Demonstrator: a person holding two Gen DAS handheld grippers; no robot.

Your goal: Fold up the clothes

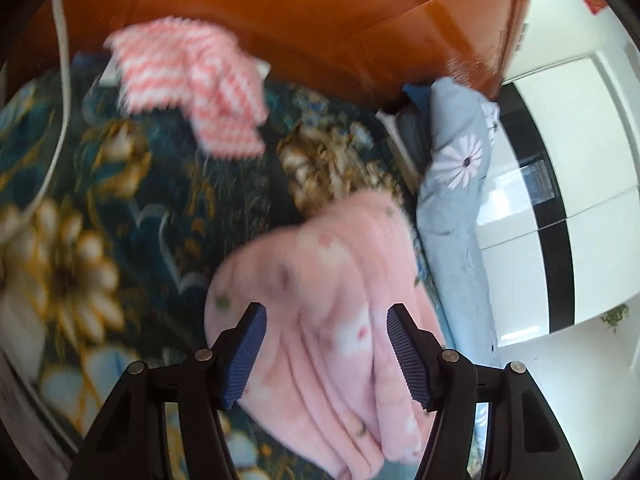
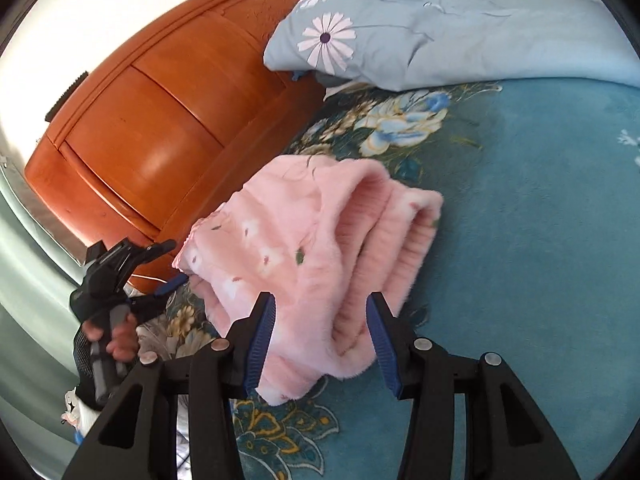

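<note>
A folded fluffy pink garment (image 2: pixel 320 240) with small flowers lies on the teal floral bedspread (image 2: pixel 520 240). My right gripper (image 2: pixel 321 300) stands open over its near edge, the cloth lying between the blue pads (image 2: pixel 262 344) without being pinched. My left gripper (image 1: pixel 326 312) is also open, hovering above the same pink garment (image 1: pixel 332 280), which is blurred in the left wrist view. In the right wrist view the left gripper (image 2: pixel 168 266) sits at the garment's left edge, held by a hand (image 2: pixel 116 336). A pink-and-white striped garment (image 1: pixel 188 88) lies crumpled further back near the headboard.
An orange wooden headboard (image 2: pixel 160 128) borders the bed. A grey-blue daisy-print quilt (image 2: pixel 440 32) is bundled at the bed's far side. A white cable (image 1: pixel 64 100) runs along the left. White cabinets (image 1: pixel 568 160) stand beyond the bed.
</note>
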